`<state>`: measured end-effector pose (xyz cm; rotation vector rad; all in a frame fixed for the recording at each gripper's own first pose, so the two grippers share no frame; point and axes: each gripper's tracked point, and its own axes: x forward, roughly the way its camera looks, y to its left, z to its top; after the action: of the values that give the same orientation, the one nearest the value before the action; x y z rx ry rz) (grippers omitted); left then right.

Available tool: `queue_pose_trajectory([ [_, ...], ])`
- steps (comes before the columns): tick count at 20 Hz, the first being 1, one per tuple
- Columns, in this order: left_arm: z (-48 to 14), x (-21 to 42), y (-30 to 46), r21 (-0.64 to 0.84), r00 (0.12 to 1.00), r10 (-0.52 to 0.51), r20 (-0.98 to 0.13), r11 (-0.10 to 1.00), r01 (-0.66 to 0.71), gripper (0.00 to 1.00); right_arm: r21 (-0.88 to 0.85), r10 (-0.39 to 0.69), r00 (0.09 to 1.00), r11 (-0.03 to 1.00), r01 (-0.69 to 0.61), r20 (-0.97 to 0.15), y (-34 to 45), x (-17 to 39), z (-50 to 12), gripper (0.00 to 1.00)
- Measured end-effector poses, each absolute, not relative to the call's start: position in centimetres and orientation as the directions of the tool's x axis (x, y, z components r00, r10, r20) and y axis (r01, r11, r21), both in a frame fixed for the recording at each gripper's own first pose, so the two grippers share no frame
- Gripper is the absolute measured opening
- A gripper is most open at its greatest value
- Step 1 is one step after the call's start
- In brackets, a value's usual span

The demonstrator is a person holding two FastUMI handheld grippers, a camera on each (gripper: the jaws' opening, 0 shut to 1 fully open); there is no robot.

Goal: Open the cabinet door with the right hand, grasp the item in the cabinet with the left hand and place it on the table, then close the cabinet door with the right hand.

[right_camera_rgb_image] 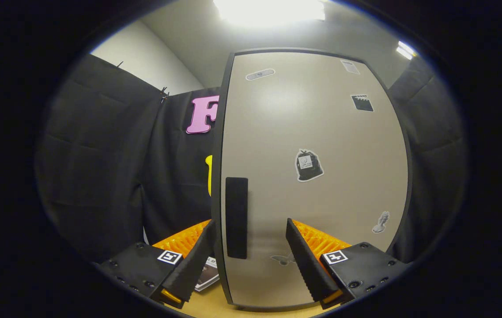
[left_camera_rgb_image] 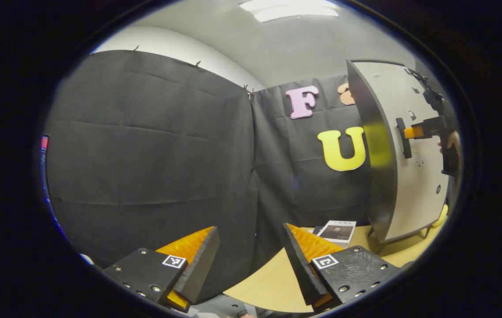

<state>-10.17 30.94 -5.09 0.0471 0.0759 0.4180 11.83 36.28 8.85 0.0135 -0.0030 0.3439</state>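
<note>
**Right gripper view: claw spread around the cabinet door's edge**

In the right gripper view we see the right claw (right_camera_rgb_image: 249,251) spread wide before the cabinet door (right_camera_rgb_image: 317,132). The door's left edge and its dark vertical handle (right_camera_rgb_image: 236,217) lie between the two fingers, but we cannot tell whether either finger touches the door. The pale door panel carries several small stickers; one dark sticker (right_camera_rgb_image: 308,165) sits right of the handle and higher. Left of the door's lower edge, a booklet (right_camera_rgb_image: 208,274) lies flat on the wooden tabletop (right_camera_rgb_image: 202,304).

In the left gripper view our left claw (left_camera_rgb_image: 251,256) is also spread, with nothing between its fingers, and it hangs above the tabletop (left_camera_rgb_image: 268,282) well left of the cabinet door (left_camera_rgb_image: 414,176). The door stands at the right of this view, its dark edge turned toward us. The right claw (left_camera_rgb_image: 414,132) reaches in at the door's handle (left_camera_rgb_image: 404,138), held by a hand (left_camera_rgb_image: 451,141) at the far right. Just left of the door's foot, the booklet (left_camera_rgb_image: 338,232) rests on the tabletop. We cannot make out the cabinet's inside, so we cannot tell whether an item lies there.
</note>
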Motion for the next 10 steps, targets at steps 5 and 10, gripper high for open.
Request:
queue_pose_trajectory([
  [5, -6.1, -10.7, 32.5, 0.063, 0.902, 0.424, -0.078, 0.905, -0.42, 0.91, -0.008, 0.325, 0.945, 0.946, -0.325, -0.044, 38.3, 13.9, 7.9, 0.8],
  [10, -6.5, -11.4, 33.5, 0.059, 0.897, 0.434, -0.081, 0.901, -0.43, 0.88, 0.004, 0.302, 0.949, 0.953, -0.303, -0.091, 39.0, 15.3, 7.3, 0.6],
])
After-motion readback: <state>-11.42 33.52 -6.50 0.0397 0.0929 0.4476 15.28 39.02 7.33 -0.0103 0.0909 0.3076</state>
